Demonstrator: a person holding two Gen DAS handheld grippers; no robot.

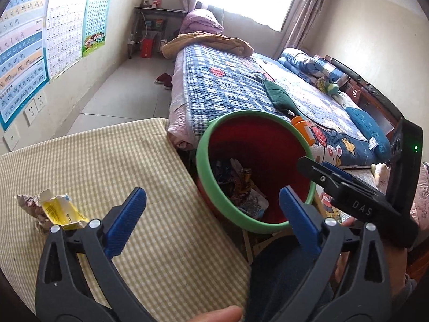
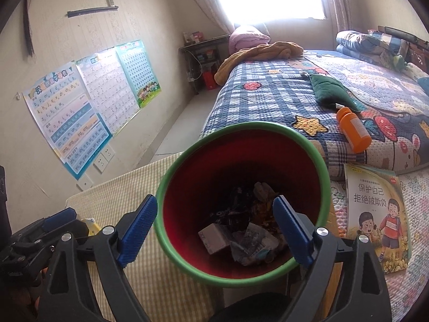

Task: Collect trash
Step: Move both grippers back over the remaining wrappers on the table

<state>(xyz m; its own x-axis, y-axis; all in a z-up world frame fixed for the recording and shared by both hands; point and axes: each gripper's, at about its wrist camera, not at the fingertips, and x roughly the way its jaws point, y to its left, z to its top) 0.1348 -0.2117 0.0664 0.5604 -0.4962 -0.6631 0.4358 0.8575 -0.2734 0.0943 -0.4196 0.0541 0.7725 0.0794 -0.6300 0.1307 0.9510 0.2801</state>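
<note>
Both grippers gape empty: the left gripper [image 1: 211, 217] over the table edge [image 1: 166, 241], the right gripper [image 2: 217, 228] above the bin [image 2: 325, 187]. Trash [image 2: 241, 238] already lies at the bin's bottom. One crumpled yellow wrapper [image 1: 57, 212] remains on the table, left of the left gripper. Reaching for it, the left jaws could snag the cloth or push the light wrapper away; a swinging arm might knock the bin, which stands close against the table.

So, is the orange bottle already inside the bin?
No, the orange bottle lies on the bed, outside the bin.
</note>
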